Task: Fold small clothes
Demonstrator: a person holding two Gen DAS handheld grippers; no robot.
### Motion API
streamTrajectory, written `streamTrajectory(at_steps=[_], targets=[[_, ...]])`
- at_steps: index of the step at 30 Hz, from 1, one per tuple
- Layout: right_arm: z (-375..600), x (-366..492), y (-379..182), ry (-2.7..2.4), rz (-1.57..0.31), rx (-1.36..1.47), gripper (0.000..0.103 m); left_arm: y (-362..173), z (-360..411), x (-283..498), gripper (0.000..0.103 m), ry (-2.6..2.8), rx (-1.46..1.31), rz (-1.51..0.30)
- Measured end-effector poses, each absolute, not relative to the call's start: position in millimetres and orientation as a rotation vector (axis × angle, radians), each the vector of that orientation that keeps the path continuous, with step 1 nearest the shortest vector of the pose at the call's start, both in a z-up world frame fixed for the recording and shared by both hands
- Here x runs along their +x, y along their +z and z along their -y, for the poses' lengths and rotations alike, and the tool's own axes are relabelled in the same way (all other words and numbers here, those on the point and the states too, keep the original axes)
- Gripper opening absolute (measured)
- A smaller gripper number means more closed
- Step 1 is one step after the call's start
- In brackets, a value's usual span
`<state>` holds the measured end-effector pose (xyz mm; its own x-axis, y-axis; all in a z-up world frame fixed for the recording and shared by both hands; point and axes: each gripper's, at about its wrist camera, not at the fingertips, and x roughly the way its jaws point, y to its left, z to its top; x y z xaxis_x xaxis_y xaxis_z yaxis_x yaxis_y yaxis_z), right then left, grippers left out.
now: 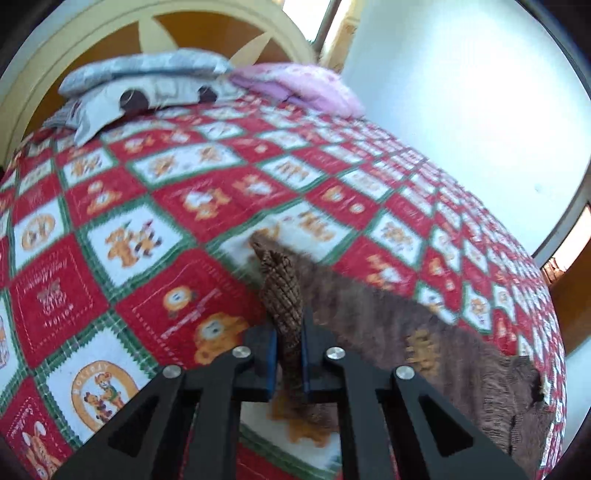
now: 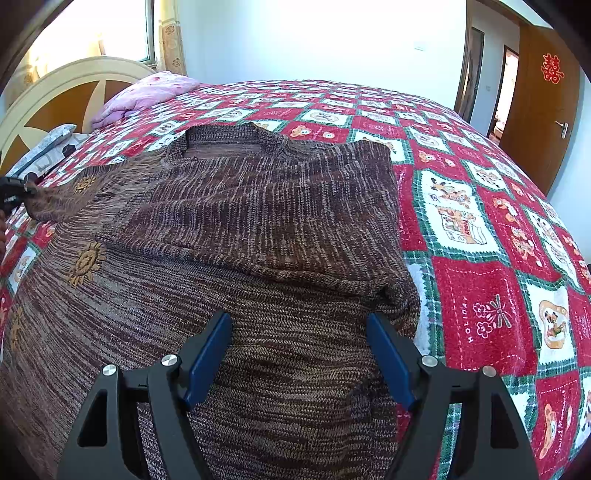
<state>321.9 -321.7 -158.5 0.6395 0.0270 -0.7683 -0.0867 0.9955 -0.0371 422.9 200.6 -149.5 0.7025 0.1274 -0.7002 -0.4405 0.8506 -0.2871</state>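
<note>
Pinching a bunched sleeve end of the brown sweater [image 1: 282,295], the left gripper [image 1: 288,363] is clenched on it above the red patchwork bedspread [image 1: 110,206]. Right wrist view — the right gripper [image 2: 299,354] hovers released over the sweater's near hem — garment spread across the bedspread's left half.

A bed [image 2: 480,206] under a red, white and green patchwork quilt fills the room. At its head stands a cream and brown headboard [image 2: 66,96], with a pink pillow [image 2: 147,92] and grey pillows [image 1: 147,74] before it. Beyond the headboard, a bright window [image 2: 96,33]; white walls [image 2: 314,37]; a wooden door [image 2: 543,110] past the bed's far side.
</note>
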Motion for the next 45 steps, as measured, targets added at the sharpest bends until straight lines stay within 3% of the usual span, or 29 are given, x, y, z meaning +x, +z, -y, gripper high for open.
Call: streamTrajectory(at_steps=[15, 29, 35, 39, 45], targets=[[321.9, 322.1, -158.5, 0.064, -0.875, -0.075, 0.077, -77.8, -72.2, 429.8, 0.01, 0.015, -0.429, -0.692], [320.5, 322.0, -159.1, 0.064, -0.876, -0.075, 0.077, -121.9, 82.5, 414.8, 0.011, -0.163, -0.338, -0.808], [320.7, 322.3, -160.3, 0.068, -0.877, -0.072, 0.078, -140.5, 104.9, 388.0, 0.02, -0.23, -0.134, -0.836], [321.2, 322.9, -160.1, 0.067, -0.877, -0.073, 0.078, -132.3, 64.6, 372.3, 0.051, -0.145, -0.059, -0.737], [322.1, 322.3, -160.0, 0.069, -0.871, -0.066, 0.078, -150.6, -9.8, 388.6, 0.053, 0.242, 0.123, -0.696]])
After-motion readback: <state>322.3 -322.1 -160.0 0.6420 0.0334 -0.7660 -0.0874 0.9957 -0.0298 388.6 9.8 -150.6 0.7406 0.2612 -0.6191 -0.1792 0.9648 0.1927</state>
